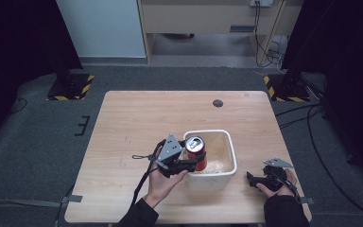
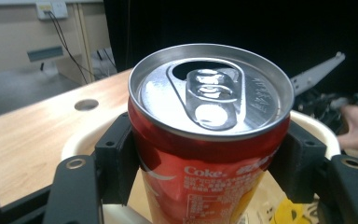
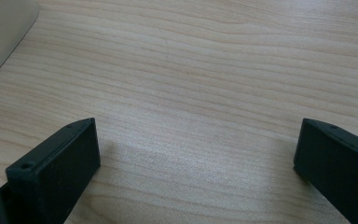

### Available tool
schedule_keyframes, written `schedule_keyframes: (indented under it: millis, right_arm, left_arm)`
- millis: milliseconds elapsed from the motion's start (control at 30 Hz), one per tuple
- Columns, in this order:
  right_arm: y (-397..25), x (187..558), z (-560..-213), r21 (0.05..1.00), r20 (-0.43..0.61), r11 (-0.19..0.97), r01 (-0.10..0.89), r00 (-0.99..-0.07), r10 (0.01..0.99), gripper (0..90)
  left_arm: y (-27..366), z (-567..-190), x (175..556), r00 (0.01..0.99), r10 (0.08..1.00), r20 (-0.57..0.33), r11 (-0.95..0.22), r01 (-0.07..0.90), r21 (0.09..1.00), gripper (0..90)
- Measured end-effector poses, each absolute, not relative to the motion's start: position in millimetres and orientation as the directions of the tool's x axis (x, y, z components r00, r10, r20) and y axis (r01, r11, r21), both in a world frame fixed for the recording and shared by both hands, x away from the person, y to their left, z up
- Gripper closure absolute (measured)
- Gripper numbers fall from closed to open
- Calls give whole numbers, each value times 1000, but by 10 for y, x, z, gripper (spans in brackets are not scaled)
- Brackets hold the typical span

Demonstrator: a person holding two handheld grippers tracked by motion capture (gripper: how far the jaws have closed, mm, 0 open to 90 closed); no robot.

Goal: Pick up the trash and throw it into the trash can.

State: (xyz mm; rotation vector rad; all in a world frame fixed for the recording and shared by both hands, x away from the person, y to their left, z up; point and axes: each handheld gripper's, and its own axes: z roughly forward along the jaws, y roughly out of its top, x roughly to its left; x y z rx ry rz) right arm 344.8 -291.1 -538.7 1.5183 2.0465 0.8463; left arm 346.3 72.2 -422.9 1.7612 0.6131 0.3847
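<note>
I have the red can point(image 1: 196, 153) upright, just right of centre in the high view, clamped in my left gripper point(image 1: 194, 161) at the near left rim of the white tub point(image 1: 231, 156). My right gripper point(image 1: 255, 180) rests at lower right on the table point(image 1: 137, 118), jaws spread apart.

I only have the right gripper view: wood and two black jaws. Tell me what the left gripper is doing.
Observer: The left gripper is shut on a red Coke can, at the near-left rim of a white tub.
Operator: Say whether the can is opened.
Observer: In the left gripper view its tab is pushed in, the mouth open.
Operator: Report where my gripper sits.
Observer: The right gripper is open, low over the table, right of the tub.
</note>
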Motion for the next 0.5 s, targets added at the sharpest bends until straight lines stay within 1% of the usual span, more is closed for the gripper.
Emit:
schedule_keyframes:
  millis: [133,233,300,500]
  right_arm:
    - [-2911,3448,-5387,705,2,205,679,-291,957,4]
    - [-2911,3448,-5387,705,2,205,679,-291,957,4]
    - [-2911,3448,-5387,705,2,205,679,-291,957,4]
    - [-2911,3448,-5387,705,2,205,679,-291,957,4]
  left_arm:
    - [689,-4305,3462,816,576,-60,-213,220,952,327]
    - [670,-4336,3452,820,568,-70,-211,227,951,304]
    - [659,-4339,3443,824,562,-70,-214,226,950,287]
    - [684,-4273,3393,831,553,-58,-209,205,956,273]
